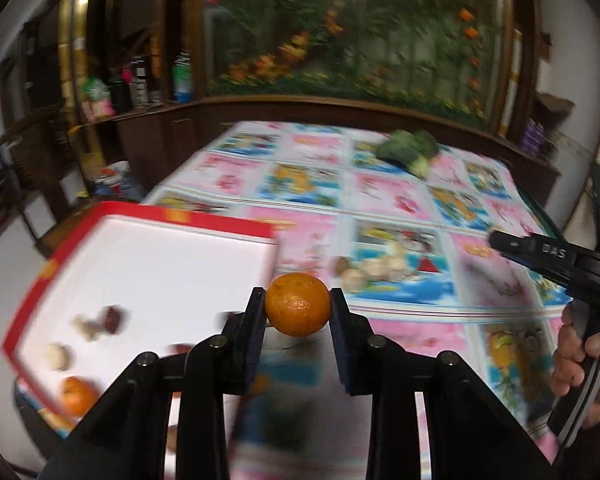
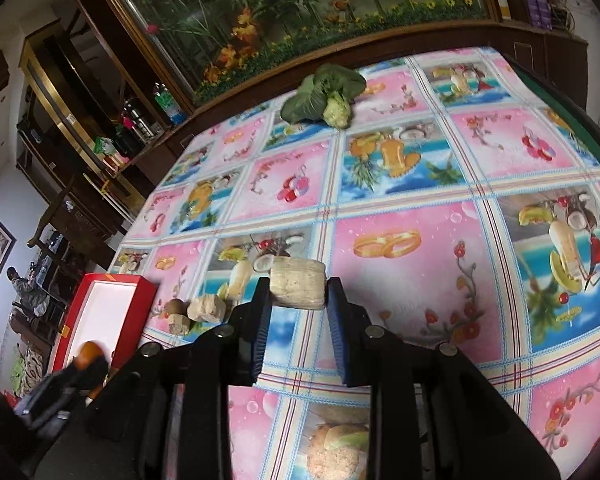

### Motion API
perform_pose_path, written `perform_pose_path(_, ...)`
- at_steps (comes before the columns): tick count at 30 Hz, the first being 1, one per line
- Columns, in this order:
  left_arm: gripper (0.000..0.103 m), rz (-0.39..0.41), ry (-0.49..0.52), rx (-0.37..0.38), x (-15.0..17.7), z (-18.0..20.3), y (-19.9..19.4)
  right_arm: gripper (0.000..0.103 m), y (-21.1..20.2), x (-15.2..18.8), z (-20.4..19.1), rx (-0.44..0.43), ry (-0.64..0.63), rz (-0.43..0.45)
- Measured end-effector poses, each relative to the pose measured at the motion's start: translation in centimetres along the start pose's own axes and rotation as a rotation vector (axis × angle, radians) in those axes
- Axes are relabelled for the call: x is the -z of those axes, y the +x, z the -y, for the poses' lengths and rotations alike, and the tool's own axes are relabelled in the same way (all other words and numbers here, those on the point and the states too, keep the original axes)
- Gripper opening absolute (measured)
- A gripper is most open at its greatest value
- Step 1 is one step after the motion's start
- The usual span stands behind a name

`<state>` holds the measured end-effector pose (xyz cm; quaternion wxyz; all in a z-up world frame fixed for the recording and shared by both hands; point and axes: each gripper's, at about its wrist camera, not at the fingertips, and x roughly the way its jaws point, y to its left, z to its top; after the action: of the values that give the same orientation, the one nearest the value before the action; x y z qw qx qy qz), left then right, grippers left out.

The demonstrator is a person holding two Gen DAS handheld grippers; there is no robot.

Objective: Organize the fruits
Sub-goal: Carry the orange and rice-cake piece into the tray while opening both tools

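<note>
My left gripper (image 1: 298,304) is shut on an orange (image 1: 297,304) and holds it in the air beside the right edge of a red box with a white inside (image 1: 160,276). The box holds another orange (image 1: 76,396) and several small pale and dark fruit pieces (image 1: 96,322). My right gripper (image 2: 298,286) is shut on a pale cut chunk (image 2: 297,283) above the tablecloth. The right gripper also shows at the right of the left wrist view (image 1: 496,240). The left gripper with its orange shows at the lower left of the right wrist view (image 2: 88,354).
More pale chunks (image 2: 208,308) and a brown piece (image 2: 175,306) lie on the patterned tablecloth (image 2: 400,208) near the box (image 2: 100,312). A leafy green vegetable (image 2: 324,94) lies at the table's far edge. A wooden cabinet with a flower picture stands behind.
</note>
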<state>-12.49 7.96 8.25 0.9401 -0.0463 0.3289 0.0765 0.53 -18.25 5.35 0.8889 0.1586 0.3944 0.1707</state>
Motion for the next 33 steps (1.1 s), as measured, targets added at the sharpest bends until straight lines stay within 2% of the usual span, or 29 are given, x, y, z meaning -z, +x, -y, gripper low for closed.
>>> perform_pose_path(6, 0.030, 0.070, -0.073, -0.100, 0.4, -5.7, -2.9, 0.029, -0.7, 0.3, -1.1, -0.039, -0.051, 0.087)
perform_pose_path(8, 0.030, 0.084, -0.088, -0.125, 0.8, -7.3, -3.5, 0.029, -0.5, 0.7, -1.9, -0.061, -0.042, 0.079)
perform_pose_path(10, 0.030, 0.084, -0.106, -0.154, 1.1, -9.0, -3.8, 0.030, -0.1, 1.2, -3.2, -0.121, -0.026, 0.042)
perform_pose_path(13, 0.030, 0.085, -0.145, -0.186, 1.3, -11.5, -4.1, 0.030, 0.6, 2.5, -7.2, -0.218, -0.047, 0.009)
perform_pose_path(18, 0.030, 0.094, -0.175, -0.228, 1.9, -14.3, -5.3, 0.030, 3.9, 5.0, -16.5, -0.364, -0.105, -0.082)
perform_pose_path(22, 0.030, 0.101, -0.186, -0.262, 1.5, -15.7, -5.6, 0.030, 6.6, 5.8, -23.4, -0.489, -0.081, -0.151)
perform_pose_path(25, 0.030, 0.099, -0.171, -0.308, 1.0, -16.7, -4.9, 0.030, 8.1, 6.6, -27.0, -0.490, -0.125, -0.166)
perform_pose_path(28, 0.030, 0.069, -0.176, -0.321, 0.1, -17.4, -2.7, 0.030, 9.5, 7.3, -27.1, -0.478, -0.160, -0.204)
perform_pose_path(33, 0.030, -0.001, -0.210, -0.257, -2.0, -17.5, 1.6, 0.030, 11.1, 7.0, -25.4, -0.402, -0.182, -0.240)
